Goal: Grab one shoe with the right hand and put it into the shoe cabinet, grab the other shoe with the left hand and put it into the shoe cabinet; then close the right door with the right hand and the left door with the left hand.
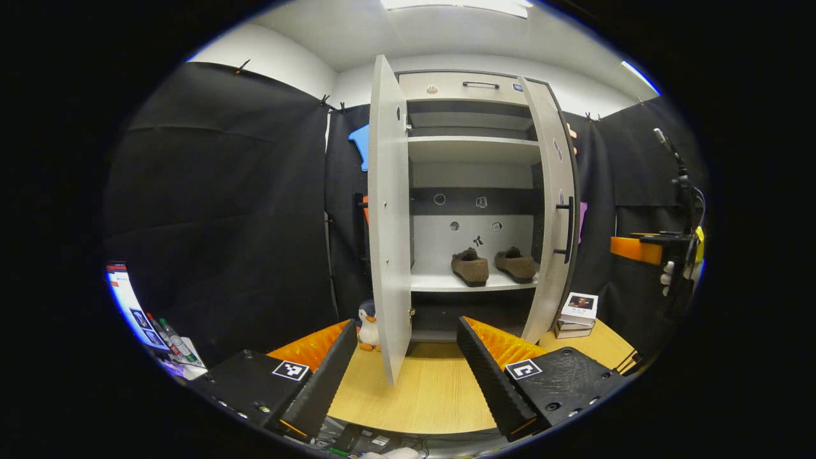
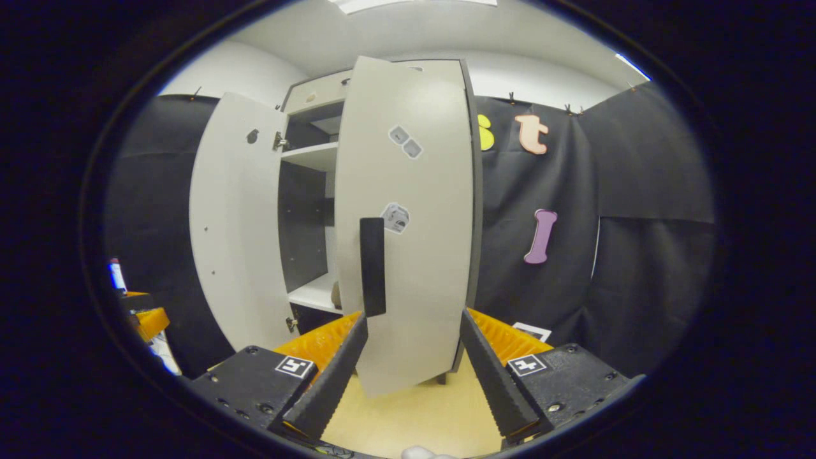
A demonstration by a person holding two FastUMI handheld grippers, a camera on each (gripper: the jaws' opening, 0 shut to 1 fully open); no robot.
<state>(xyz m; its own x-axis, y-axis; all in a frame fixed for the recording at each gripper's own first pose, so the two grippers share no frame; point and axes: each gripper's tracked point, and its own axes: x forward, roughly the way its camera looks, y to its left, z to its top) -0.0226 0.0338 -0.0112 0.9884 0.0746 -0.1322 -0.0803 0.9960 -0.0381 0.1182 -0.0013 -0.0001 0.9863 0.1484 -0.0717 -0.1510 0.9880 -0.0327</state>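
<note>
A black-cloth booth encloses a wooden table (image 1: 433, 389) carrying the shoe cabinet (image 1: 475, 210). Both shoes sit side by side on a lower shelf: left shoe (image 1: 470, 266), right shoe (image 1: 516, 264). In the left gripper view, the left gripper (image 1: 405, 357) is spread wide and holds nothing; the left door (image 1: 389, 217) stands edge-on at 12 o'clock between its fingers. In the right gripper view, the right gripper (image 2: 413, 354) is likewise wide open and empty, with the right door (image 2: 408, 217) and its handle (image 2: 373, 266) at 12 o'clock, just beyond the fingertips. A toy penguin (image 1: 368, 325) stands at the left door's foot.

Brown shoes (image 1: 494, 266) shelved, cabinet doors (image 1: 389, 217) open
</note>
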